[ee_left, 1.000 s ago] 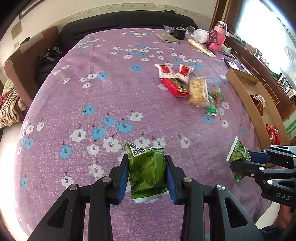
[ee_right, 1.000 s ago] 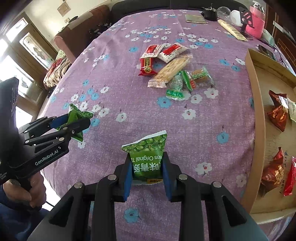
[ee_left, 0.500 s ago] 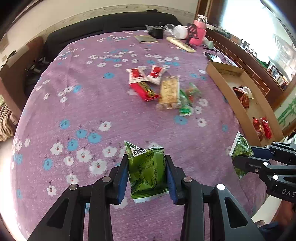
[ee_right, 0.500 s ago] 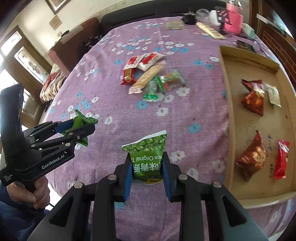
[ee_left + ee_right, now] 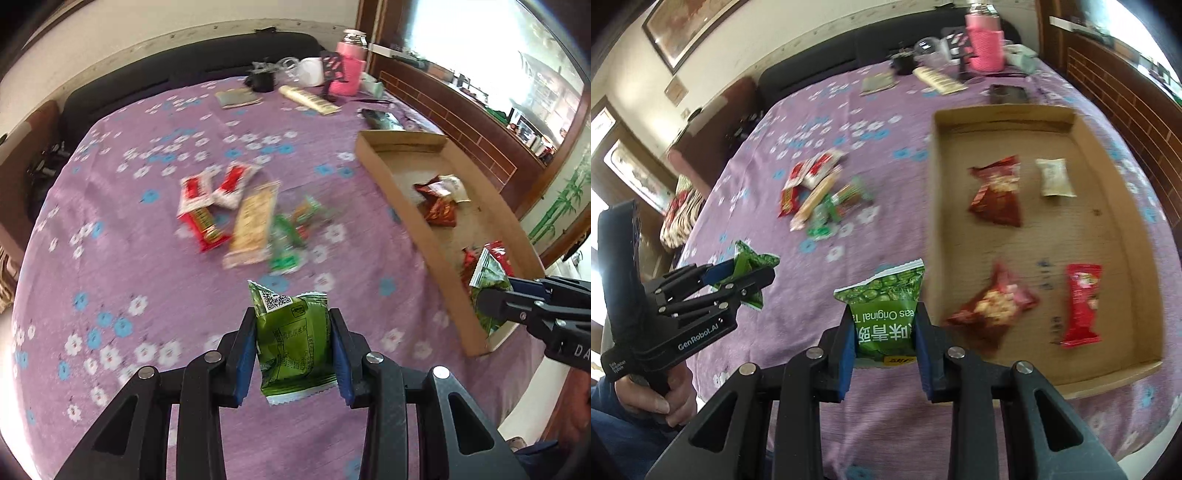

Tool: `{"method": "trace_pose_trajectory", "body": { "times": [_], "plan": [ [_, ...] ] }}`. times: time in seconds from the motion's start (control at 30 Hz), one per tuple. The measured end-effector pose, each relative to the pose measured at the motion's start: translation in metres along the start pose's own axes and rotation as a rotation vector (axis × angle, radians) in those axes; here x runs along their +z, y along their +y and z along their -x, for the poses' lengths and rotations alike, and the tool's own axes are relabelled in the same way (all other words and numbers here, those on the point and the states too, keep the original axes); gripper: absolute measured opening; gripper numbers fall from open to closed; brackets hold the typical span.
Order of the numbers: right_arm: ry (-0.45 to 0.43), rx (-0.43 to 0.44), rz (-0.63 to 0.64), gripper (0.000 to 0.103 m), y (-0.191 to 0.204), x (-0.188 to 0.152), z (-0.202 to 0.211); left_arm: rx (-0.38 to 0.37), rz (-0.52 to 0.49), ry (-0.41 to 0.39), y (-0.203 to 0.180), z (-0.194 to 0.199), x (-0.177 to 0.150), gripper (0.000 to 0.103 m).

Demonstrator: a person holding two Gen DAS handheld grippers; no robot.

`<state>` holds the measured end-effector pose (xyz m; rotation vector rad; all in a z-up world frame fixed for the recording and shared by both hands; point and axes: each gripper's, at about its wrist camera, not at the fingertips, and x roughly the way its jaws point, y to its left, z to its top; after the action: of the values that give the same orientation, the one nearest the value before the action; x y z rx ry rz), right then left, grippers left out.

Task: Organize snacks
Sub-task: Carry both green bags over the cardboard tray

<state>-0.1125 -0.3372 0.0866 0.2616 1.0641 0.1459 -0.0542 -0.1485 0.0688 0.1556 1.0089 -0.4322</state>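
My left gripper (image 5: 293,350) is shut on a green snack packet (image 5: 291,347) with a QR code, held above the purple flowered cloth (image 5: 129,240). My right gripper (image 5: 885,332) is shut on a green pea packet (image 5: 886,314), just left of the cardboard tray (image 5: 932,206). Each gripper shows in the other view, the right one (image 5: 484,295) over the tray's near end and the left one (image 5: 750,273) at the far left. A heap of loose snacks (image 5: 251,218) lies mid-table. Inside the tray lie red packets (image 5: 997,192) and a white one (image 5: 1054,177).
At the table's far end stand a pink bottle (image 5: 349,70), a black cup (image 5: 262,79), a long wrapped pack (image 5: 308,99) and a phone (image 5: 1008,94). A dark sofa (image 5: 184,62) runs behind. A person's hand (image 5: 661,395) grips the left handle.
Both grippers have carried their green packets to the right and a little up, toward the tray. The tray now fills much more of the right wrist view. Both grips are unchanged.
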Motion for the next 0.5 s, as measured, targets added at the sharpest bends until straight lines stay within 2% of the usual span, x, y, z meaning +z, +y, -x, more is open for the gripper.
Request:
{"method": "trace_pose_trajectory", "body": {
  "times": [0.3,0.5],
  "plan": [
    [-0.059,-0.032,-0.114,0.028,-0.071,0.013,0.031,-0.079,-0.064,-0.019,-0.067,-0.006,0.041,0.038],
    [-0.062,-0.069,-0.174,0.028,-0.114,0.021,0.034,-0.144,-0.138,-0.010,-0.120,-0.017,0.065,0.038]
  ]
}}
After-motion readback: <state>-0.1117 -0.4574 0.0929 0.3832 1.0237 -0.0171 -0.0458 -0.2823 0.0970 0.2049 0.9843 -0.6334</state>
